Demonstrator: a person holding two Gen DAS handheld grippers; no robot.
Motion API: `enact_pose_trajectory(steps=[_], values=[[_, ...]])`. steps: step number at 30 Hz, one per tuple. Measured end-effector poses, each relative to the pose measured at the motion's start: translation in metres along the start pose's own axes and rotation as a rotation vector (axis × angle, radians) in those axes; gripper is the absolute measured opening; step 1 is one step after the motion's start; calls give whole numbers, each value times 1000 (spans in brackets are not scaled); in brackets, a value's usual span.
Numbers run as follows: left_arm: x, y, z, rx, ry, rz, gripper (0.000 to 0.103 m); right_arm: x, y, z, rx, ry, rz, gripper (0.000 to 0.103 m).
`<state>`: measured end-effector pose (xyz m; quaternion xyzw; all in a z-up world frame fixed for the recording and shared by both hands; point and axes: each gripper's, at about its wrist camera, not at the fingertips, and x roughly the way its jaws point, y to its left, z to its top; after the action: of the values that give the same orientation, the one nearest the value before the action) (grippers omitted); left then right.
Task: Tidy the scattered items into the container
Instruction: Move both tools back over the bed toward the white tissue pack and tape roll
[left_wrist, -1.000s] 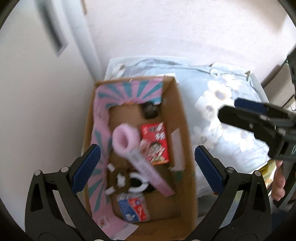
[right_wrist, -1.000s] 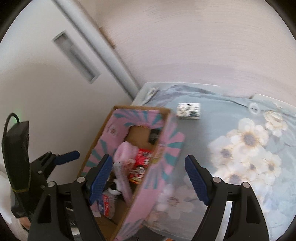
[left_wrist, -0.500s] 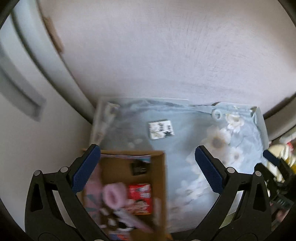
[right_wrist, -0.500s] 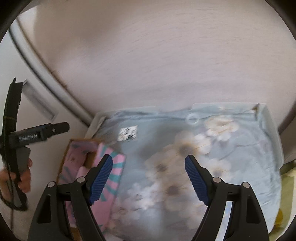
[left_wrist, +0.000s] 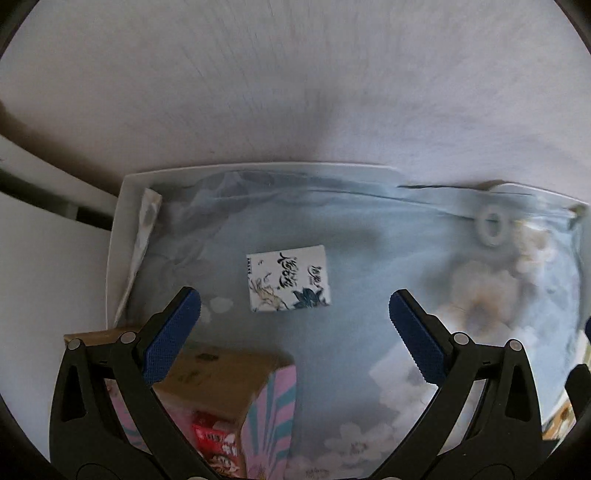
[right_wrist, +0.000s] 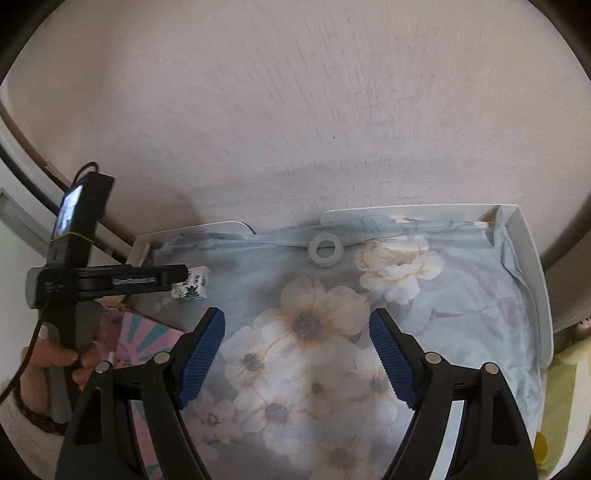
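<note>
A small white packet (left_wrist: 288, 282) with black script and blue flowers lies flat on the blue floral cloth (left_wrist: 351, 332). My left gripper (left_wrist: 294, 301) hovers open just above and in front of it, nothing between its fingers. The cardboard box (left_wrist: 225, 373) with pink and teal flaps sits at the lower left, a red packet (left_wrist: 214, 443) showing inside. In the right wrist view the same packet (right_wrist: 192, 283) lies far left, partly behind the left tool (right_wrist: 110, 280). My right gripper (right_wrist: 297, 330) stands open over the printed flowers, holding nothing. A translucent tape ring (right_wrist: 325, 250) rests near the cloth's far edge.
The cloth covers a white tray-like table with raised rims (right_wrist: 532, 266) against a pale wall (right_wrist: 295, 110). A hand (right_wrist: 55, 358) grips the left tool's handle. The tape ring (left_wrist: 491, 225) also shows at far right in the left wrist view. Yellow-green fabric (right_wrist: 565, 406) lies beyond the right rim.
Both grippers swung away from the box toward the far side of the cloth. The left one left the box opening and now faces the white packet. Both stayed open.
</note>
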<state>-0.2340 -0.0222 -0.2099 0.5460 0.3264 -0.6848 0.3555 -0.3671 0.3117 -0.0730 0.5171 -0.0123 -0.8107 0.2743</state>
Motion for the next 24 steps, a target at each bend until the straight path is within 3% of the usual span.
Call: enact_pose_trajectory(steps=[12, 21, 24], values=[[47, -7, 3, -65, 79, 5, 102, 63, -10, 25, -33, 46, -79, 77], [62, 0, -3, -150, 74, -53, 102, 107, -12, 32, -75, 66, -193, 77], [63, -3, -4, -156, 61, -40, 103, 114, -10, 32, -93, 73, -209, 77]])
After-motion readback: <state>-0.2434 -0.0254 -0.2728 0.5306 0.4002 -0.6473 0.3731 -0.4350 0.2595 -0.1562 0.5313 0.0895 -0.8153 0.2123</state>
